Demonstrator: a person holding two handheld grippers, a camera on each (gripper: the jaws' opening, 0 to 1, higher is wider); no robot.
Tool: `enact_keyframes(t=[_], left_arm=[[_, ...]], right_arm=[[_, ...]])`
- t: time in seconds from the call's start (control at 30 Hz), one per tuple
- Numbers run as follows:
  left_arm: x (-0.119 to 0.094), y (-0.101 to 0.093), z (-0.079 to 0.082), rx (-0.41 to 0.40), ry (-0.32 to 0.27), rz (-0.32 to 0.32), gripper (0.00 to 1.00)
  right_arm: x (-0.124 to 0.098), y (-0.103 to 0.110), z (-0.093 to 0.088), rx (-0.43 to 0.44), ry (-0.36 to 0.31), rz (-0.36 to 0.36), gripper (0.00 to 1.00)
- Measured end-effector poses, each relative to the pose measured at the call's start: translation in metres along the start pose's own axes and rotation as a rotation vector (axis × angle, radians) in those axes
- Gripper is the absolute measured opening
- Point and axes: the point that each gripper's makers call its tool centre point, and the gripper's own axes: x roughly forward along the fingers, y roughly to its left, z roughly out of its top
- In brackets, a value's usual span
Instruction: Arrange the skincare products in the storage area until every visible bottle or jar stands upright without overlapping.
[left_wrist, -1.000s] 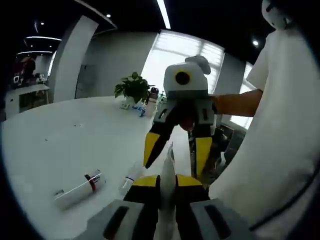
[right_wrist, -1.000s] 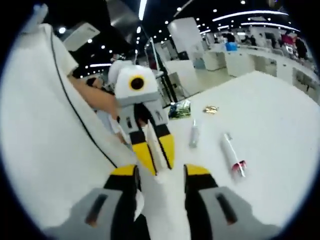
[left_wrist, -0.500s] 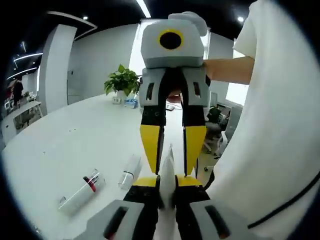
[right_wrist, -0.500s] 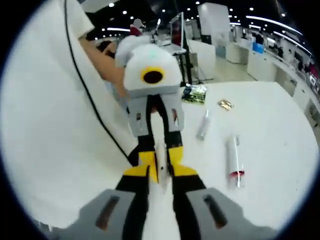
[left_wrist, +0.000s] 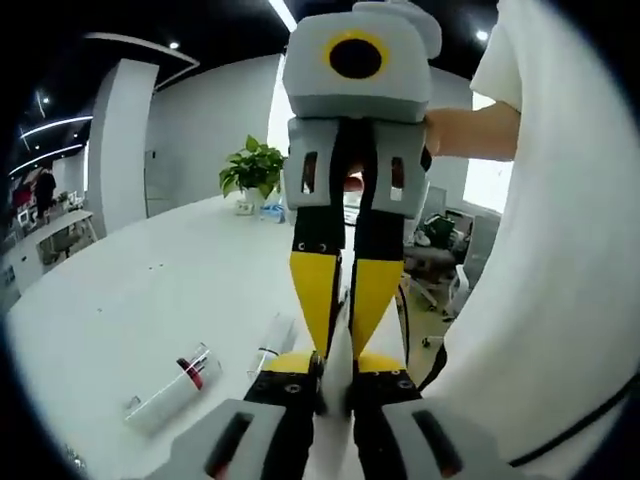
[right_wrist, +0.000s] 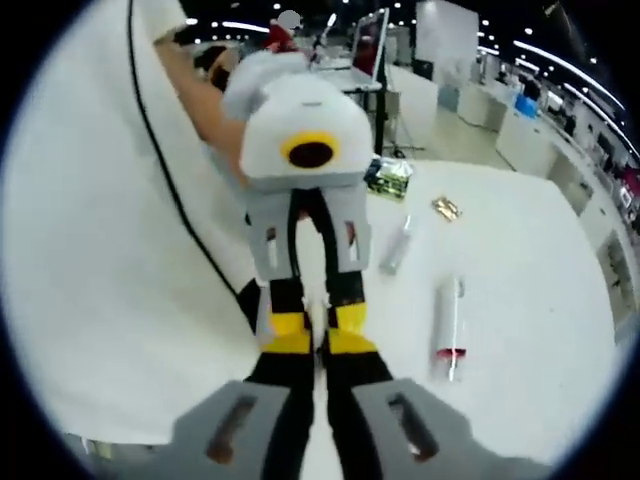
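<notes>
Above the white table, two tools meet tip to tip over one thin white tube.
Left tool and right tool each pinch the flat white tube from opposite ends. At 8 o'clock in the left gripper view lie a clear cylindrical bottle with a red band and a smaller white tube, both on their sides.

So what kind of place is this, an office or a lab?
It looks like a large open-plan office or workshop hall. A big white table holds skincare tubes, a potted plant stands at its far end, and rows of white desks run under ceiling lights in the right gripper view.
</notes>
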Motion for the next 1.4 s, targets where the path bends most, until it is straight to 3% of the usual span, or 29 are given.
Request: enact_keyframes(t=[0.23, 0.33, 0.53, 0.8, 1.03, 1.2, 1.33, 1.4], left_arm=[[-0.003, 0.005, -0.007, -0.027, -0.010, 0.067, 0.12], [-0.009, 0.011, -0.009, -0.042, -0.020, 0.104, 0.13], [-0.033, 0.027, -0.032, -0.115, 0.004, 0.178, 0.19], [-0.062, 0.044, -0.047, -0.168, -0.022, 0.218, 0.29], [-0.080, 0.054, -0.047, -0.198, -0.076, 0.223, 0.38], [-0.096, 0.064, -0.058, -0.206, -0.100, 0.251, 0.49], [-0.112, 0.070, -0.066, -0.216, -0.103, 0.275, 0.50], [-0.123, 0.082, -0.074, -0.194, -0.078, 0.333, 0.50]], right_arm=[[0.012, -0.002, 0.002, -0.144, 0.154, 0.047, 0.00], [0.016, -0.005, 0.010, -0.154, 0.170, 0.047, 0.00], [0.021, -0.015, 0.011, -0.197, 0.258, 0.046, 0.00], [0.027, -0.032, 0.027, -0.181, 0.279, 0.052, 0.00], [0.027, -0.057, 0.041, -0.162, 0.296, 0.031, 0.00], [0.026, -0.089, 0.056, -0.150, 0.298, 0.019, 0.00], [0.025, -0.110, 0.065, -0.153, 0.302, 0.003, 0.00], [0.025, -0.124, 0.071, -0.152, 0.306, -0.008, 0.00]])
